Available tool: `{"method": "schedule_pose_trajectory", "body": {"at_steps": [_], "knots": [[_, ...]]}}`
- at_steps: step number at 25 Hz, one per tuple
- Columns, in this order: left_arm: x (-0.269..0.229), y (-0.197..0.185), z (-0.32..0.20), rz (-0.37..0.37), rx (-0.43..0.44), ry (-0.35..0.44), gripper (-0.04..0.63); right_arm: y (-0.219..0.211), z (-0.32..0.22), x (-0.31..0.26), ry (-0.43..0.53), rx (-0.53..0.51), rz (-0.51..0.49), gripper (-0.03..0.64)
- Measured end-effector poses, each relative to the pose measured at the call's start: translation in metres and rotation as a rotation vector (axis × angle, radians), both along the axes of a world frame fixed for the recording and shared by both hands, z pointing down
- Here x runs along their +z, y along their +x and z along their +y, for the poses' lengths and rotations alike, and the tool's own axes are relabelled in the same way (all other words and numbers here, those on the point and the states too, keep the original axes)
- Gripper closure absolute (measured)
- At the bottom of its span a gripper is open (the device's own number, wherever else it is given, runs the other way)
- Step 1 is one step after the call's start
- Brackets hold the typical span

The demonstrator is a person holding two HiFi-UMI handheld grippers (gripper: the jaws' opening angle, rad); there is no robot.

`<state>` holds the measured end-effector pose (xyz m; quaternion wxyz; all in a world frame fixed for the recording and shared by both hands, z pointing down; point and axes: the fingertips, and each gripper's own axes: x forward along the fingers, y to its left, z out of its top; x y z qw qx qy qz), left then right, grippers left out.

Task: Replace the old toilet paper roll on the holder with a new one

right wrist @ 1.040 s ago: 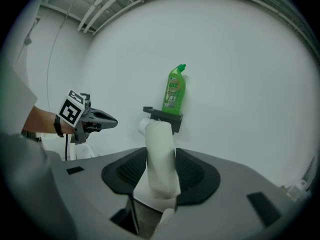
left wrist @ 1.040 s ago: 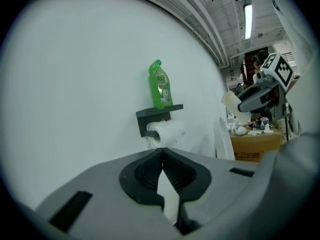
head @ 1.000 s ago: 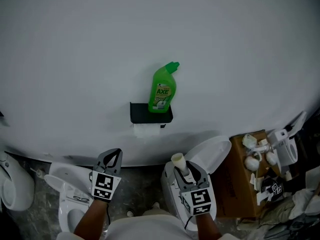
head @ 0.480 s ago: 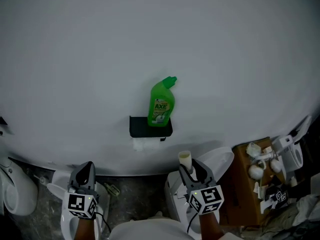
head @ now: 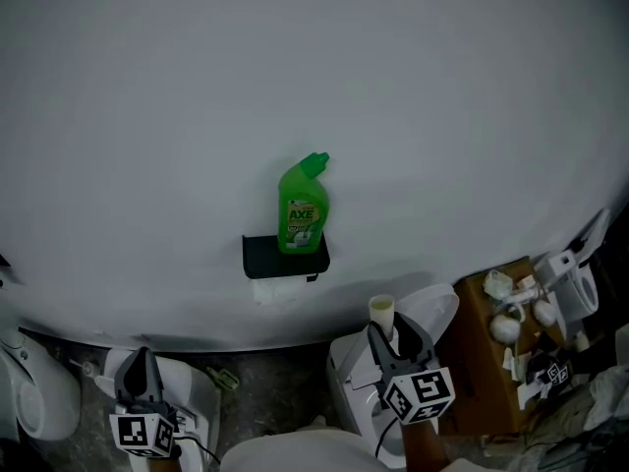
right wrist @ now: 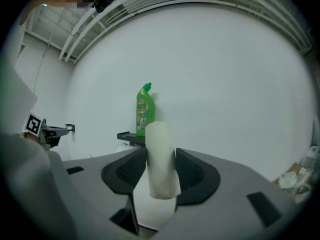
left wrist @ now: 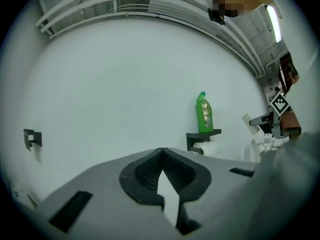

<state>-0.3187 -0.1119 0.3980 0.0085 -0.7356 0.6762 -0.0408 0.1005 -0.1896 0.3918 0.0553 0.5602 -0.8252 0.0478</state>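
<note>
Then, in the lower right of the head view, the right gripper point(head: 392, 335) was pinching a pale cardboard tube point(head: 381, 312). Its own view showed both jaws pressed on the sides of the tube, which stood nearly upright and rose above them. The left gripper point(head: 143, 357) was in the lower left corner of the head view, well apart from the right one. Its jaws were pressed together, with nothing between them.

The black holder point(head: 285, 256) was fixed on the white wall point(head: 295, 67), near the middle of the frame. A white paper roll point(head: 279, 288) hung directly under it. A green bottle point(head: 303, 205) stood upright on top of the holder, at its right part.

Both grippers were below the holder in the frame and apart from it. A white toilet point(head: 428, 308) was just behind the right gripper, and a brown cardboard box point(head: 484, 362) with small white things in it was at the right edge.
</note>
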Motion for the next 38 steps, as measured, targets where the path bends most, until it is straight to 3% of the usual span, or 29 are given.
{"method": "schedule_pose_trajectory", "body": {"at_steps": [8,33,38], "knots": [[-0.007,0.030,-0.022,-0.035,0.075,0.029,0.590,-0.014,-0.008,-0.005,0.014,-0.030,-0.007,0.430],[0.005,0.014,-0.007,-0.013,0.045,0.017,0.590,-0.023,0.005,0.004,-0.022,-0.032,-0.016,0.431],[0.002,0.020,-0.004,-0.012,0.055,0.014,0.591,-0.024,0.009,0.005,-0.011,-0.037,0.022,0.433]]}}
